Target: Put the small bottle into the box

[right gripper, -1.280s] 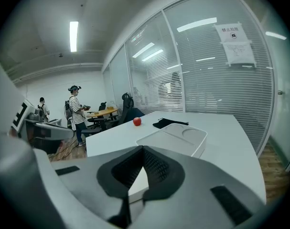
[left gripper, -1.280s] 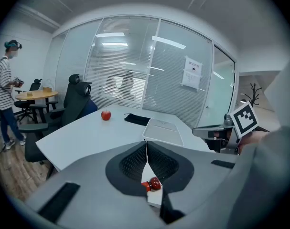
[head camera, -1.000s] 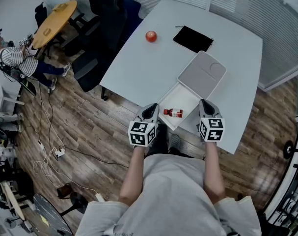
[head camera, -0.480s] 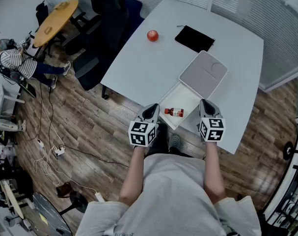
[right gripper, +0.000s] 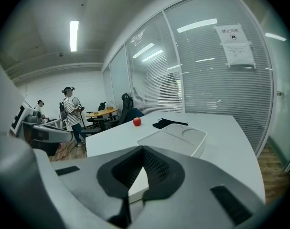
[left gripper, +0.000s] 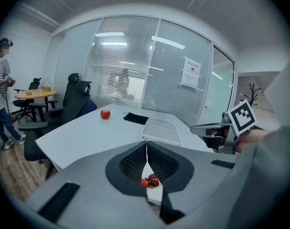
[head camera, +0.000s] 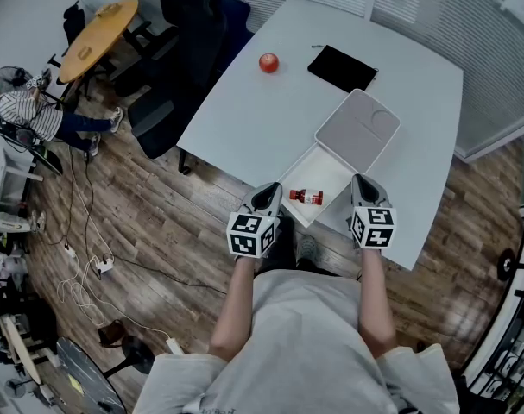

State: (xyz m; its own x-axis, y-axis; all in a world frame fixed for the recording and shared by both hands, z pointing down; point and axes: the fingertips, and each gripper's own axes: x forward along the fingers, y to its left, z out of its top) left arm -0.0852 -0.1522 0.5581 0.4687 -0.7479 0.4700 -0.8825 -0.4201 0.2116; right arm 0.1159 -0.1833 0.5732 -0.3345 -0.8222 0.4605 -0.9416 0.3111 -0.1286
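A small bottle [head camera: 306,197] with a red cap and label lies on its side inside the open white box [head camera: 331,169] at the table's near edge. The box's lid [head camera: 356,131] leans open at its far side. My left gripper [head camera: 268,189] hovers just left of the box, shut and empty. In the left gripper view the bottle [left gripper: 151,181] shows low down, behind the closed jaws of the left gripper [left gripper: 146,149]. My right gripper [head camera: 359,183] hangs at the box's right side, also shut on nothing. The right gripper view shows the right gripper [right gripper: 142,151] closed, with the box's corner [right gripper: 137,185] below it.
A red apple [head camera: 268,62] and a black pouch [head camera: 342,66] lie at the far side of the white table [head camera: 244,110]. Office chairs [head camera: 184,33] stand to the table's left. A person in a striped shirt [head camera: 24,110] stands far left. Cables trail over the wooden floor [head camera: 85,266].
Both grippers and the bottle stay where they were. Only the person in the striped shirt at the far left has shifted slightly.
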